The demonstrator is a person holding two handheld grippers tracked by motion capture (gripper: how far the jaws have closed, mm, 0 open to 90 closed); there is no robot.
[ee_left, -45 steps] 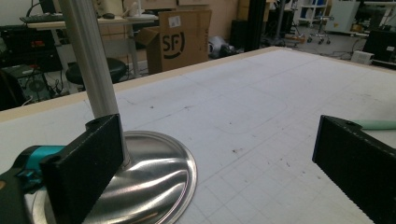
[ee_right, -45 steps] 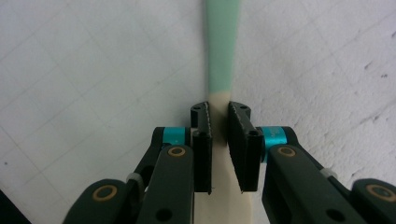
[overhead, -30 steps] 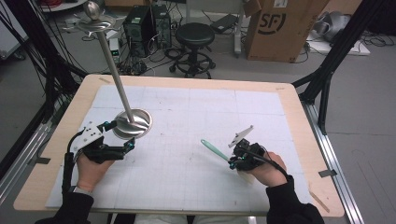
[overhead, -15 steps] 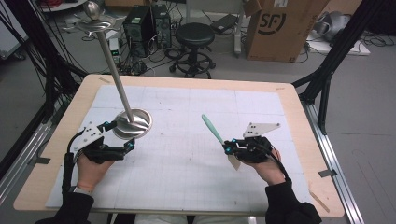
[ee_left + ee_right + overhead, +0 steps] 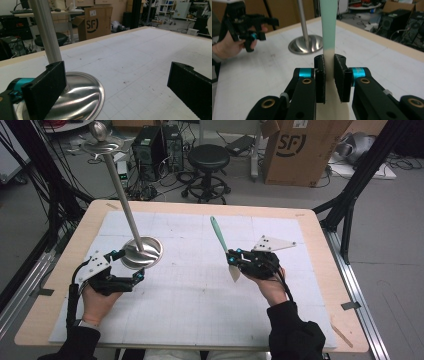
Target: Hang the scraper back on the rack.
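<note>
Nearest the person, the left gripper (image 5: 127, 267) is held low over the white gridded surface (image 5: 200, 310), its fingers (image 5: 47, 87) spread wide apart and clamped on nothing. One finger is seen just beside the round steel base of the metal stand (image 5: 142, 252), whose pole (image 5: 47, 32) rises tilted in the high view to a small dish and knob at the top. Whether that finger touches the base cannot be told.

On the other side, the right gripper (image 5: 234, 261) is held above the surface with its fingers (image 5: 342, 75) closed on a spatula (image 5: 220, 236) where the cream blade meets the green handle. The handle is pointed away from the person; the blade hangs toward the near edge. Spatula and stand are well apart, with bare mat between them.

Beyond the far edge, a black stool (image 5: 207, 157), computer towers (image 5: 155, 147), tangled cables and a cardboard box (image 5: 297, 150) are noted on the floor. Black frame legs (image 5: 350, 195) are seen at the right.
</note>
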